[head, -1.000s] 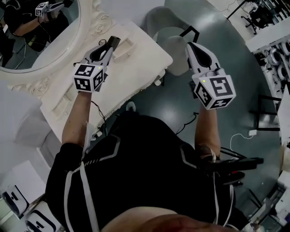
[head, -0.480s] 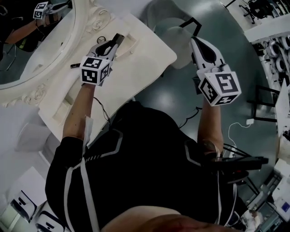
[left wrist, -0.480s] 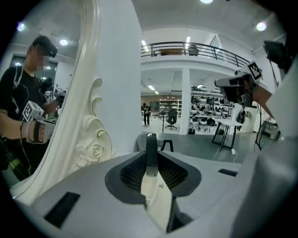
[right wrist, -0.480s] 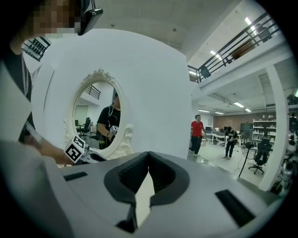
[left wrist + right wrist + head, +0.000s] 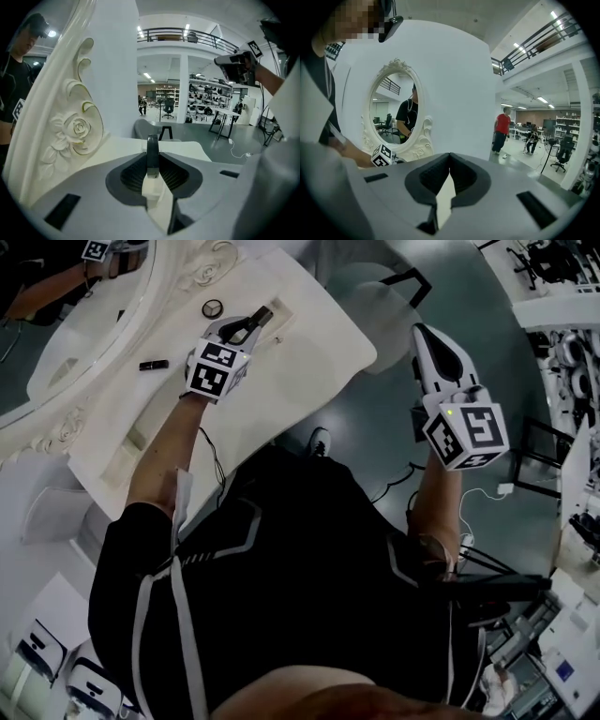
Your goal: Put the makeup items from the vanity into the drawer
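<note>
The left gripper (image 5: pixel 253 324) was clamped on a slim dark makeup stick (image 5: pixel 262 315), shown upright between its pads in the left gripper view (image 5: pixel 152 152), and held it over the white vanity table (image 5: pixel 309 357) near the carved frame of the oval mirror (image 5: pixel 208 273). A small round compact (image 5: pixel 213 307) and a short dark tube (image 5: pixel 153 365) lay on the table beside the mirror, apart from each other. The right gripper (image 5: pixel 424 334), jaws pressed together on nothing, hung over the grey floor (image 5: pixel 375 427), well apart from the table.
</note>
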`<state>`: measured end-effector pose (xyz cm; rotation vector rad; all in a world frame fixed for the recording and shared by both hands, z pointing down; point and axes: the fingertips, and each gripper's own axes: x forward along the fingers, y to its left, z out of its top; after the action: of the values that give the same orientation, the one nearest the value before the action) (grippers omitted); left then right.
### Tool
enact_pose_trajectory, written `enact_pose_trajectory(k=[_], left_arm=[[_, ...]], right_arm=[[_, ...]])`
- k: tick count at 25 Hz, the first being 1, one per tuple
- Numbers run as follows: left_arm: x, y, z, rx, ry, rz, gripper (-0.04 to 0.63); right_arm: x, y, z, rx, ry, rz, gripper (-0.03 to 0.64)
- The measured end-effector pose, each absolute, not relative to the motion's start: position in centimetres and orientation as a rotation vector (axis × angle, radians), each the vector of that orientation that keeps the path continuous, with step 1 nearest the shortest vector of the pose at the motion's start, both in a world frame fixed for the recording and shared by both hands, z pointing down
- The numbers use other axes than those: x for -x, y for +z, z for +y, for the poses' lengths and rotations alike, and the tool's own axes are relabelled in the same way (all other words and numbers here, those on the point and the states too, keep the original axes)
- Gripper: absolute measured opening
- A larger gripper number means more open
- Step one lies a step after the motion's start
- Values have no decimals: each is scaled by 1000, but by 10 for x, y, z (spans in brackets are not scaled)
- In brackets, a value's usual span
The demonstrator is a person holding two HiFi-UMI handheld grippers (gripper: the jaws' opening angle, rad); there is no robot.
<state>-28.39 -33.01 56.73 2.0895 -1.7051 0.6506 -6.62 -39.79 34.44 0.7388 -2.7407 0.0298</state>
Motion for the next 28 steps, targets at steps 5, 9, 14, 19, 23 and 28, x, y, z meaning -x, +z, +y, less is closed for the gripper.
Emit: enact_pose_trajectory(k=[5,9,14,19,23,28], left_arm=[[283,601,-336,-2022,728,-1682,87],[283,618,-341,-2005,771,-1664,87],[276,639,-349,-2003,849,-1610,87],[277,646,-356,-2002,882,-1582,87],[277,651,-359,-2007,896,-1559,87],[278,653,-357,-1993,890,-1516,87]], right_arm=[[56,351,-413,-710,40,-2736,5],[44,361,-416,-717,67,-2719,5],[29,370,-422,-741,88,-2687,5],[21,372,-421,-750,82,-2663,5],[16,372,-421,-769,93,-2656,5],[12,375,-420,-772,95,-2643,5]])
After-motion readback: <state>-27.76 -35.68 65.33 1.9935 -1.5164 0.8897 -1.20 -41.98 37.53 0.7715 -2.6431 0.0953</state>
